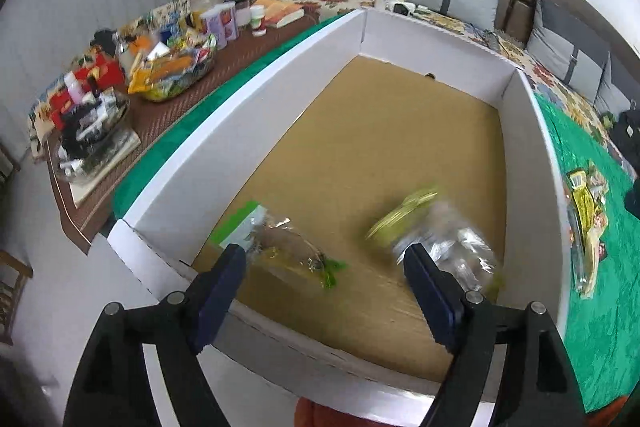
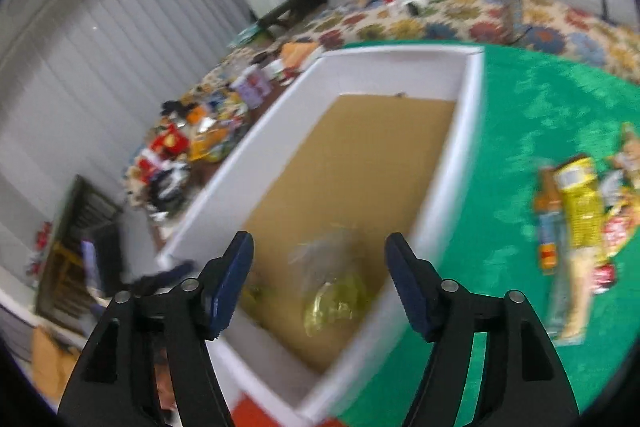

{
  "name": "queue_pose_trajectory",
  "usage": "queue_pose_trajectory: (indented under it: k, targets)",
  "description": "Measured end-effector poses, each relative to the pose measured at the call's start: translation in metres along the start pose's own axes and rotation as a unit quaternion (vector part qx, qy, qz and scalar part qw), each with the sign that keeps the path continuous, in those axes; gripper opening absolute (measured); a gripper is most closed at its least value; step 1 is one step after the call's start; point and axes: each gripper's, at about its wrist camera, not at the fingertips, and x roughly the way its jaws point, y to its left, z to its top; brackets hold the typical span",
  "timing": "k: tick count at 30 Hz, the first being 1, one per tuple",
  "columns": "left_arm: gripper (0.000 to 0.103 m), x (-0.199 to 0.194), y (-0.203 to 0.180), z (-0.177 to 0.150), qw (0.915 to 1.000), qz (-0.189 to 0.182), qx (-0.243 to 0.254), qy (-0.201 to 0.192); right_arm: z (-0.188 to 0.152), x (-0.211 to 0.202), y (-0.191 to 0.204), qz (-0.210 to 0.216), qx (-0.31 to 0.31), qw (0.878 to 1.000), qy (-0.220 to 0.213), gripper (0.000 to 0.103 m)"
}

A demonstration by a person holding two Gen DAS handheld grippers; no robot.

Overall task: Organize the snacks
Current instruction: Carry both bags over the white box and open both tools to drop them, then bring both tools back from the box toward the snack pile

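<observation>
Two clear snack bags sit on the brown cardboard floor of the white-walled box (image 1: 528,155), both at its near end. Your left gripper (image 1: 324,291) hangs over that near edge with its jaws spread wide and nothing between the pads; the bag with the green header (image 1: 276,247) lies just past its left finger, and the blurred bag with yellow-green contents (image 1: 432,239) lies by its right finger, close to the box's right wall. Your right gripper (image 2: 320,279) is spread too, empty, angled down at the same end of the box, with the yellow-green bag (image 2: 332,287) showing through the gap between its fingers. On the green cloth (image 2: 520,99) to the right of the box, a pile of snack packets (image 2: 580,211) lies well apart from both grippers, a yellow packet among them. Left of the box, clutter crowds a brown mat (image 1: 256,43).
</observation>
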Motion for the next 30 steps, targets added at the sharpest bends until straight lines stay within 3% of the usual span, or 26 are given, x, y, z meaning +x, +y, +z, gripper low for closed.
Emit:
queue_pose_trajectory:
  k: [4, 8, 12, 18, 25, 30]
  targets:
    - [0.083, -0.027, -0.041, 0.000, 0.9977, -0.001, 0.048, -0.048, -0.041, -0.035, -0.074, -0.120, -0.020, 0.992, -0.041, 0.079]
    - [0.093, -0.054, -0.094, -0.002, 0.9854, -0.006, 0.121, -0.119, -0.106, -0.062, -0.175, -0.276, -0.010, 0.961, -0.014, 0.079]
    - [0.099, -0.066, -0.139, -0.002, 0.9730, -0.024, 0.167, -0.157, -0.150, -0.104, -0.257, -0.342, 0.049, 0.939, -0.007, 0.079]
    - [0.099, -0.040, -0.172, 0.003, 0.9757, -0.019, 0.176, -0.129, -0.165, -0.131, -0.315, -0.366, 0.111, 0.924, -0.030, 0.079]
    - [0.099, -0.006, -0.170, -0.001, 0.9840, -0.014, 0.165, -0.066, -0.181, -0.127, -0.336, -0.343, 0.137, 0.929, -0.031, 0.082]
    - [0.099, 0.004, -0.177, -0.010, 0.9804, 0.005, 0.190, -0.052, -0.181, -0.126, -0.334, -0.340, 0.134, 0.930, -0.027, 0.086]
